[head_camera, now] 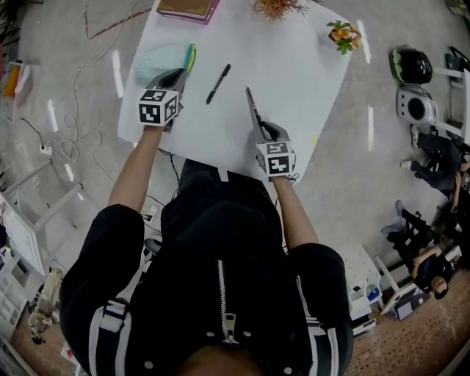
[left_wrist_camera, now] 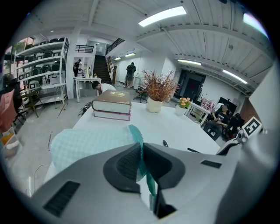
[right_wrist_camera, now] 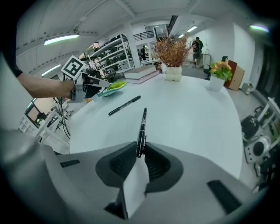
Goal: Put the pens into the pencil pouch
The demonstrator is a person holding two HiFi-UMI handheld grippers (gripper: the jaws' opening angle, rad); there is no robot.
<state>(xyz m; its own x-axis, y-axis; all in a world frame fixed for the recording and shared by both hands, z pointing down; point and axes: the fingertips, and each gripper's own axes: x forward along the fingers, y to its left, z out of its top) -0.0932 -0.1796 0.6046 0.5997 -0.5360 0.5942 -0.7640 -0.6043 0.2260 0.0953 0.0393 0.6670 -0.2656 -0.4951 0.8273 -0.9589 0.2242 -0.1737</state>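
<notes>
A mint-green mesh pencil pouch (head_camera: 160, 60) lies at the table's far left, its teal zipper edge pinched between the pads of my left gripper (head_camera: 176, 76). In the left gripper view the pouch (left_wrist_camera: 87, 144) spreads out to the left of the shut left gripper (left_wrist_camera: 141, 159). My right gripper (head_camera: 264, 131) is shut on the near end of a black pen (head_camera: 253, 110). The pen (right_wrist_camera: 141, 129) points away from the right gripper (right_wrist_camera: 140, 155) over the white table (head_camera: 301, 81). A second black pen (head_camera: 218, 83) lies loose between the two grippers.
Stacked books (head_camera: 187, 9) sit at the far edge, with a vase of dried plants (head_camera: 279, 7) beside them and a small pot of orange flowers (head_camera: 344, 35) at the far right. Beyond the table's right side, people sit on the floor (head_camera: 433, 161).
</notes>
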